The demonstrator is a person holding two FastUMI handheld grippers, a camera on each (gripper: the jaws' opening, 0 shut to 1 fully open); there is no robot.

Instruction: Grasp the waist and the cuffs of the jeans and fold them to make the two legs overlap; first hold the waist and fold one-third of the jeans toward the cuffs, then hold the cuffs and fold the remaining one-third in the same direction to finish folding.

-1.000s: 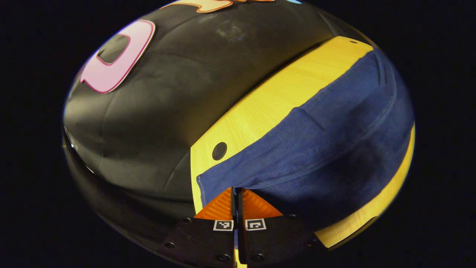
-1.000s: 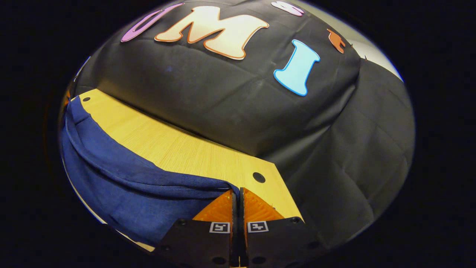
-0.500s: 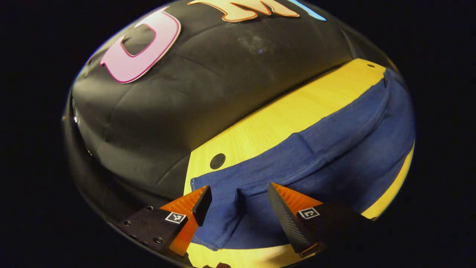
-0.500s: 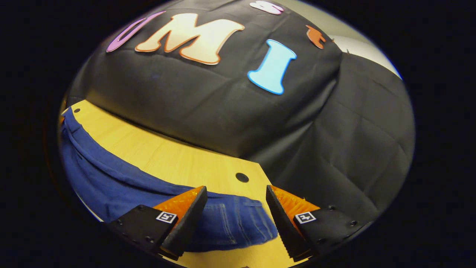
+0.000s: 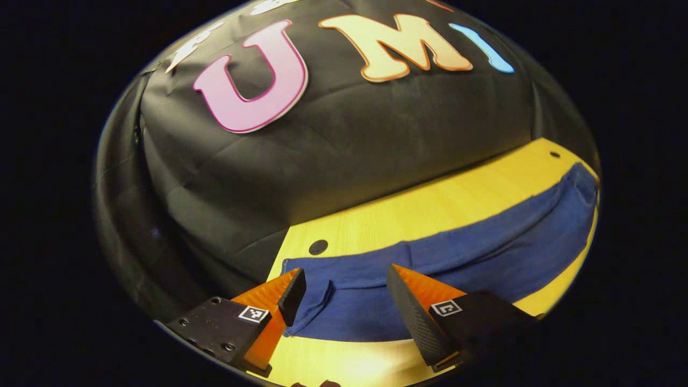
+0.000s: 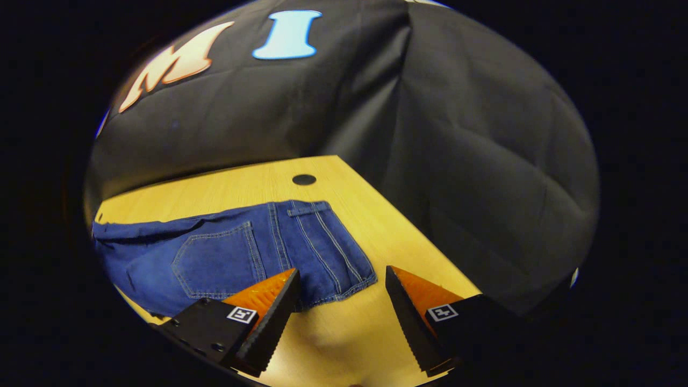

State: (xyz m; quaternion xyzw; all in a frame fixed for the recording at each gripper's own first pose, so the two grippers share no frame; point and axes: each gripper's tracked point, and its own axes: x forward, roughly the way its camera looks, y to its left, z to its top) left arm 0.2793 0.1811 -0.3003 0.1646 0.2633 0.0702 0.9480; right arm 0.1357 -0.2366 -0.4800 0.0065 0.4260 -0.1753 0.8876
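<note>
Lying flat across the lower half of both views, the jeans [image 5: 446,263] rest on the wooden table [image 5: 430,207]. A back pocket [image 6: 215,263] and stitching show in the right gripper view, plain blue cloth in the left gripper view. Both the left gripper [image 5: 341,287] and the right gripper [image 6: 340,285], clamped on the denim a second ago, now gape wide, holding nothing.

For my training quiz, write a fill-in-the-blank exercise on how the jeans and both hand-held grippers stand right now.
1. The blue denim jeans lie on the yellow wooden ____.
2. The left hand-held gripper has its jaws ____.
3. The right hand-held gripper grips ____.
4. In the right gripper view, a stitched back ____ shows on the jeans.

Missing words: table; open; nothing; pocket
</note>
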